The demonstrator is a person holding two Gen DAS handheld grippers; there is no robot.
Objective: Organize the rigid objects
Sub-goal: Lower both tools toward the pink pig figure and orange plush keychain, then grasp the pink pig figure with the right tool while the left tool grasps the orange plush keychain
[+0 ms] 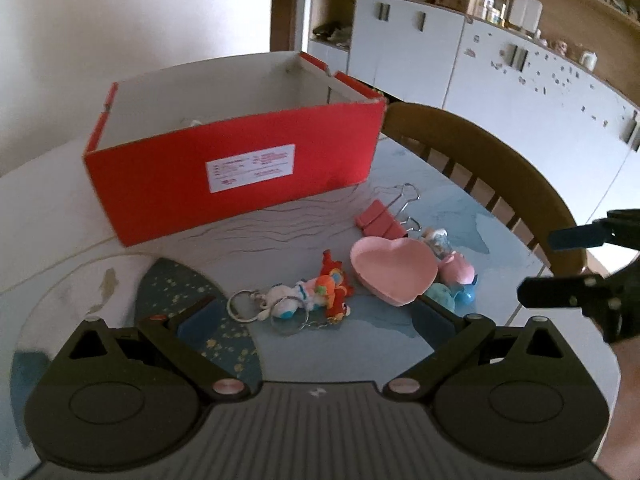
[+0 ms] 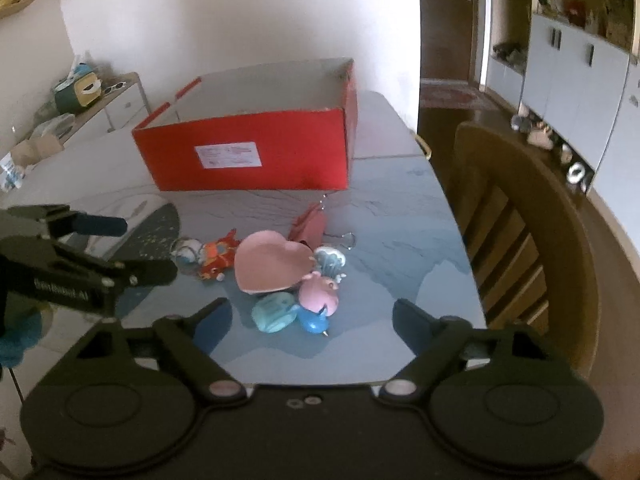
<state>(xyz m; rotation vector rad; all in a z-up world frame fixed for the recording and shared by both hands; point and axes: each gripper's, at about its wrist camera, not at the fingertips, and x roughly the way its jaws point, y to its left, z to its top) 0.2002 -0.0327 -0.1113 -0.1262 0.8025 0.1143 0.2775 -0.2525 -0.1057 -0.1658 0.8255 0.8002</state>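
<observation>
An open red cardboard box [image 1: 232, 176] [image 2: 256, 156] stands at the back of the table. In front of it lies a small heap: a pink heart-shaped dish [image 1: 392, 270] [image 2: 268, 264], a pink binder clip [image 1: 380, 222], plush keychains [image 1: 316, 294] [image 2: 218, 258], a pink pig figure [image 2: 320, 294], a teal toy [image 2: 274, 312] and a blue toy [image 2: 314, 322]. My left gripper [image 1: 316, 316] [image 2: 146, 248] hovers open just short of the keychains. My right gripper [image 2: 312, 312] [image 1: 538, 267] is open near the teal and blue toys, with nothing pressed between its pads.
A wooden chair [image 2: 520, 220] [image 1: 500, 184] stands close against the table's right edge. White cabinets and shelves [image 1: 520, 80] line the far wall. A low side cabinet with clutter [image 2: 80, 100] sits left of the table.
</observation>
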